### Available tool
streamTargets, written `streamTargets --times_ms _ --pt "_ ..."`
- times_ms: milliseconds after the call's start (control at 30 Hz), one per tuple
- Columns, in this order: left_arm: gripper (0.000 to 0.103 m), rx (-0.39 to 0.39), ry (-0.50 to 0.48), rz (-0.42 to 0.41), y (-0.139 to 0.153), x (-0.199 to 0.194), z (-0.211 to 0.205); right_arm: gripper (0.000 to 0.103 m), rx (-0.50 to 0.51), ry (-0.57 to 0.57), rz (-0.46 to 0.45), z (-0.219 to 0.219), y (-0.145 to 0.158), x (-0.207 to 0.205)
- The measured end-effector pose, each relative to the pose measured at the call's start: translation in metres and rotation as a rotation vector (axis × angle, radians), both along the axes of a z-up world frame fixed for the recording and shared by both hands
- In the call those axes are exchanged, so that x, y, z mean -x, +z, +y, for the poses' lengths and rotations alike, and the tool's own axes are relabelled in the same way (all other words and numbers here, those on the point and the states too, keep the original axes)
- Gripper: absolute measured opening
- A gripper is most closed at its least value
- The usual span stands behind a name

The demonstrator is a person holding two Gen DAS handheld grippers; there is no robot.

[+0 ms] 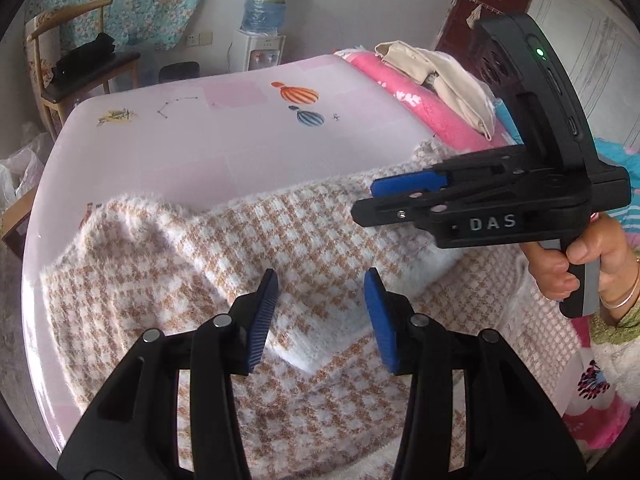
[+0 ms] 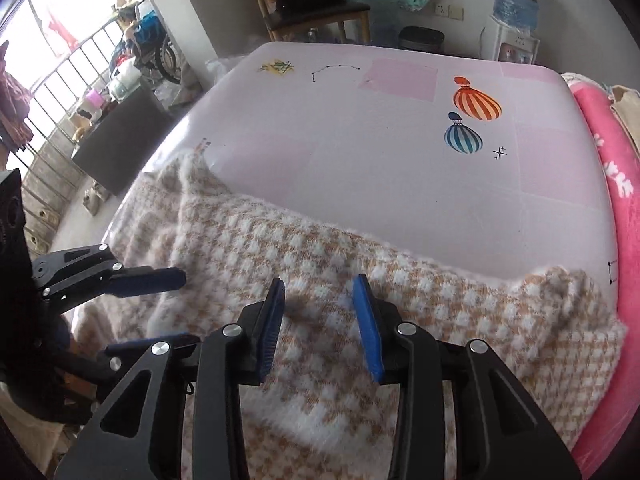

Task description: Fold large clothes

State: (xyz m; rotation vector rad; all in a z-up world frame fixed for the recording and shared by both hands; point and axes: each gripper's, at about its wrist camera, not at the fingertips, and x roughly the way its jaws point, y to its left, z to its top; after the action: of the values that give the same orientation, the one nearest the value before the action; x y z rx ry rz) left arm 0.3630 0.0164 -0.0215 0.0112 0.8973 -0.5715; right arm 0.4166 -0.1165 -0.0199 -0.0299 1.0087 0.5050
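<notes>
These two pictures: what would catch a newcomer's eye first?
A fluffy tan-and-white checked sweater sprawls over the near part of a pink table printed with striped balloons. Two black grippers with blue pads hover open above it, the left gripper and the right gripper, the right one gripped by a hand.

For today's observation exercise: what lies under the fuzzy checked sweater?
The sweater lies on a pink table printed with balloons; bare tabletop shows beyond it. Whatever sits beneath the fabric is covered and cannot be seen.
</notes>
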Motion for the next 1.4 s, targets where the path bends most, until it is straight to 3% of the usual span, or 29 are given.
streamTargets --times_ms 100,167,267,367,433,500,633,667,767,933,1067,1233,1400 --pt "0.043 0.02 0.024 -0.017 0.011 -0.008 0.0 0.035 0.021 -0.004 0.009 -0.006 -0.009 0.007" --pt "0.043 0.022 0.052 0.018 0.007 -0.016 -0.004 0.035 0.023 -0.006 0.029 -0.008 -0.026 0.007" --pt "0.043 -0.096 0.074 0.072 -0.016 -0.024 -0.016 0.035 0.009 -0.025 0.047 -0.016 -0.02 0.014" --pt "0.043 -0.127 0.071 0.038 -0.017 -0.014 -0.018 0.035 -0.005 -0.037 0.002 -0.03 -0.005 0.033" --pt "0.043 -0.132 0.073 0.037 -0.017 -0.009 -0.015 0.035 0.064 -0.068 -0.04 -0.039 -0.006 0.041" --pt "0.044 -0.141 0.073 0.036 -0.018 -0.007 -0.014 0.035 0.134 -0.094 -0.003 -0.047 -0.028 0.04" --pt "0.045 -0.16 0.111 0.052 -0.011 -0.002 -0.012 0.034 0.106 -0.126 -0.02 -0.056 -0.017 0.055" --pt "0.05 -0.166 0.122 0.05 -0.007 0.003 -0.01 0.035 0.066 -0.128 -0.015 -0.06 -0.011 0.061" --pt "0.059 -0.161 0.148 0.03 0.01 0.025 0.003 0.038 -0.013 -0.136 -0.028 -0.072 0.004 0.087" --pt "0.074 -0.153 0.239 0.008 0.039 0.079 0.04 0.062 -0.138 -0.12 -0.044 -0.088 0.016 0.141" --pt "0.083 -0.099 0.346 0.021 0.048 0.125 0.078 0.069 -0.202 -0.096 -0.02 -0.084 0.007 0.18" --pt "0.084 -0.075 0.467 0.07 0.03 0.169 0.107 0.08 -0.136 -0.088 -0.037 -0.065 -0.012 0.222" --pt "0.084 -0.105 0.492 0.089 0.0 0.2 0.105 0.082 -0.077 -0.101 -0.035 -0.055 -0.036 0.242"
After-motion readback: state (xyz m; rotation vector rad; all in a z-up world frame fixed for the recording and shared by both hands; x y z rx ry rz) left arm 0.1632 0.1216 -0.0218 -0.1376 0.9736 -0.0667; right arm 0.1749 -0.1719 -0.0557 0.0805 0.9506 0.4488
